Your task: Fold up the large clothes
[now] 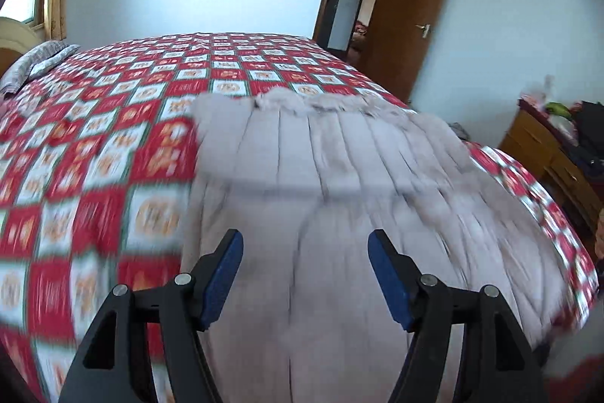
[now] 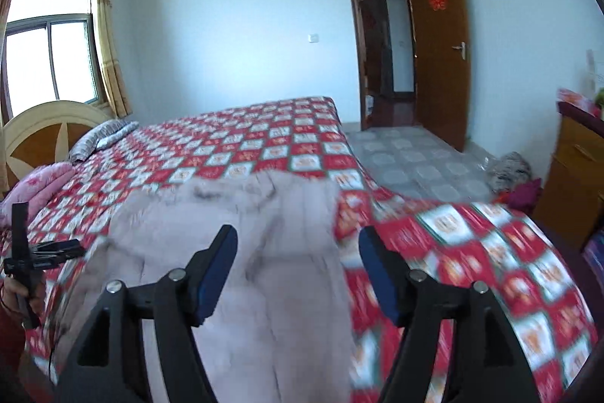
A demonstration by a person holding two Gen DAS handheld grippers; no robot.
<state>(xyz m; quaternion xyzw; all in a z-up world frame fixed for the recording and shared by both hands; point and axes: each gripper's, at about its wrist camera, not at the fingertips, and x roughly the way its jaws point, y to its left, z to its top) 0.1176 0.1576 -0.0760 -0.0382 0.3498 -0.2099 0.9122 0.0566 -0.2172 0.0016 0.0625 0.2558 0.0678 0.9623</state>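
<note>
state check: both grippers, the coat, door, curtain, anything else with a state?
left gripper: open, empty, above the coat.
right gripper: open, empty, over the coat's right edge.
grey padded coat: spread flat on the bedspread, not folded.
door: open.
curtain: drawn aside.

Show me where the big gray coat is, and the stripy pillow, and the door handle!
gray coat [image 1: 339,176]: left wrist view, on the quilted middle panel.
stripy pillow [image 2: 102,136]: right wrist view, on its top face near the headboard.
door handle [image 2: 460,48]: right wrist view, on the metal lever.
</note>
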